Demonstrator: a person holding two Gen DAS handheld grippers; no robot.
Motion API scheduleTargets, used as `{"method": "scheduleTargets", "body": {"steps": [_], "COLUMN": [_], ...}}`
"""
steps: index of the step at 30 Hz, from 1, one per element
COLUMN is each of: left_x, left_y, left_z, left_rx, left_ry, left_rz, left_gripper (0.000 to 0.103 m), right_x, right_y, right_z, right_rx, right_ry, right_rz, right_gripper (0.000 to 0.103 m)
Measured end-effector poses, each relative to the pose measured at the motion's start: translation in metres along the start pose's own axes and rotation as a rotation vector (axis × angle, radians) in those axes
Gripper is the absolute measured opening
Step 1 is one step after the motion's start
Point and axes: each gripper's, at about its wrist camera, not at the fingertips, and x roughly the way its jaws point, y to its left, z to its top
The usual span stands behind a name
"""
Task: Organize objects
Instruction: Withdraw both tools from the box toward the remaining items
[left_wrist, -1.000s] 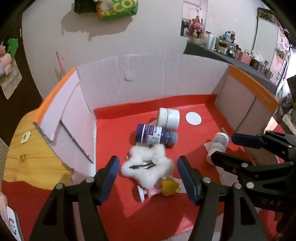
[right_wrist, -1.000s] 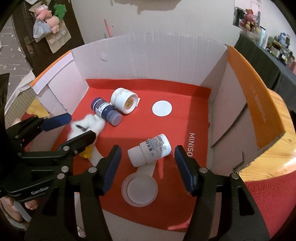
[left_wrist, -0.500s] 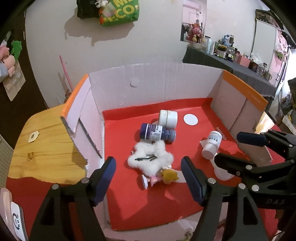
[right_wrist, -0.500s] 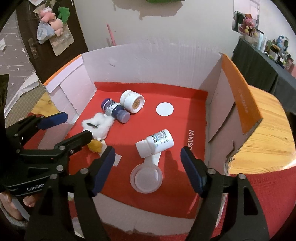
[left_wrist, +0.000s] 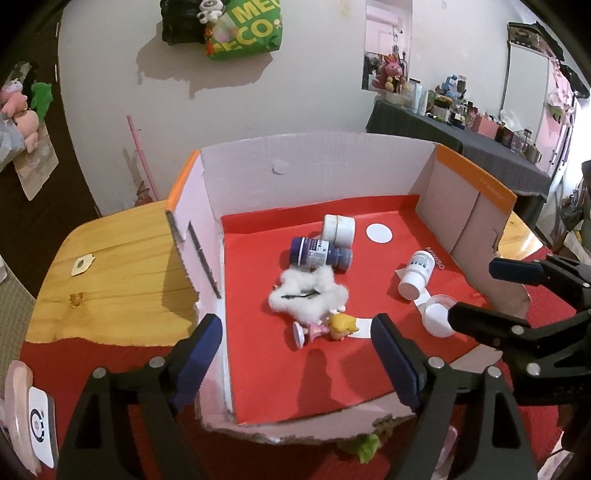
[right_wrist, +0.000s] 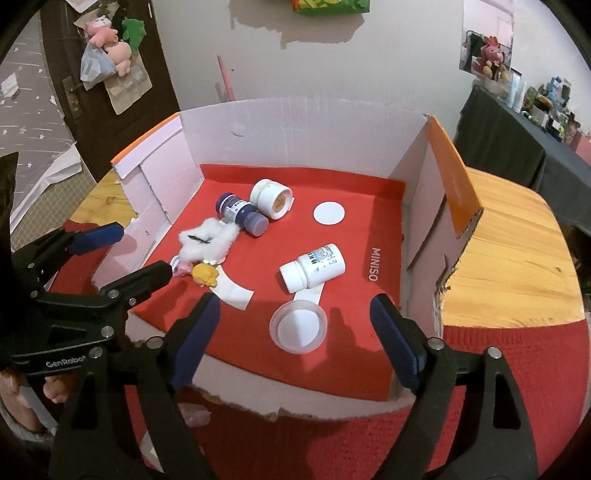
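Red-lined, the open white cardboard box (left_wrist: 314, 177) lay ahead of both grippers. Left gripper (left_wrist: 295, 354) fingers had just been opening and stood wide, empty, the fluffy white cotton tuft (left_wrist: 306, 299) beyond them. Right gripper (right_wrist: 295, 338) fingers, likewise just opened, stood wide and empty, with the white plastic pill bottle (right_wrist: 314, 266) lying ahead.

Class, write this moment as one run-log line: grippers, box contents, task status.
left gripper: open, empty | right gripper: open, empty | cardboard box: white pill bottle, purple bottle, cotton wad, doll lying loose | status: nothing gripped
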Motion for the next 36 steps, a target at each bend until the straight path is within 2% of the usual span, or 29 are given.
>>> {"method": "scheduleTargets", "body": {"steps": [4,7,11,19,36], "left_x": [-0.007,-0.012,-0.017,-0.028,-0.046], "left_y": [0.003,0.004,0.007,0.007,0.01], "left_z": [-0.003,-0.007,-0.01,-0.018,-0.031], "left_rx": [-0.007,-0.007,-0.012,-0.012,-0.036], "left_ry": [-0.008,-0.016,-0.019,-0.028,-0.042], "left_rz": [-0.005,-0.004,-0.008,-0.013,-0.021], "left_gripper": [0.088,0.089,0.09,0.099,0.103], "right_x": [-0.009,-0.016,-0.023,-0.034,-0.054], "right_y": [0.006,0.009,0.012,0.015,0.025], "right_z": [-0.003,-0.006,-0.009,-0.015,-0.027], "right_rx": [-0.014,-0.02,-0.021,-0.015,-0.018], "right_ry": [-0.012,-0.027,-0.038,-0.056,-0.084], "right_rz": [0.002,0.001,0.003,0.003,0.012], "right_gripper": [0.087,0.094,0.094,0.097,0.098]}}
